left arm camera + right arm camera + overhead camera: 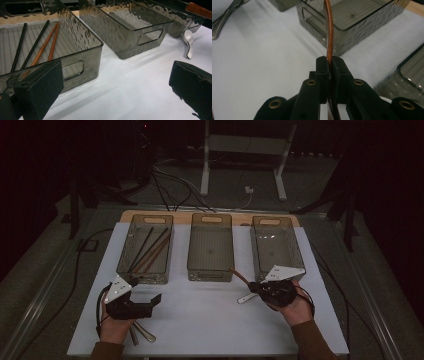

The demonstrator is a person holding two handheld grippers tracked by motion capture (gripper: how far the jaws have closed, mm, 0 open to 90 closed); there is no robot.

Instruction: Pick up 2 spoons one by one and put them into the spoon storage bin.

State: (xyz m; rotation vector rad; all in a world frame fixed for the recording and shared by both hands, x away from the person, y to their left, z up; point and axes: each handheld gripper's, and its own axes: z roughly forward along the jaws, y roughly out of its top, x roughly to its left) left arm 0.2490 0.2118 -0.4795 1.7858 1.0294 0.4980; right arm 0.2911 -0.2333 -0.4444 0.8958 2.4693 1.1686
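Observation:
My right gripper (253, 285) (330, 62) is shut on a thin brown wooden utensil handle (329, 30), lifted off the white table (200, 315). The handle (239, 275) points left toward the middle bin (210, 273); its lower end is hidden behind the jaws. A white ceramic spoon (246, 297) (188, 43) lies on the table just below that gripper. My left gripper (147, 291) (115, 87) rests open near the front left, in front of the left bin (144, 276), with nothing between its jaws.
The left bin (82, 50) holds black and brown chopsticks (150, 250) (37, 47). The middle bin (130, 30) and right bin (277, 222) look empty. Metal cutlery (142, 332) (223, 17) lies by the left hand. A cable runs off the table's left side.

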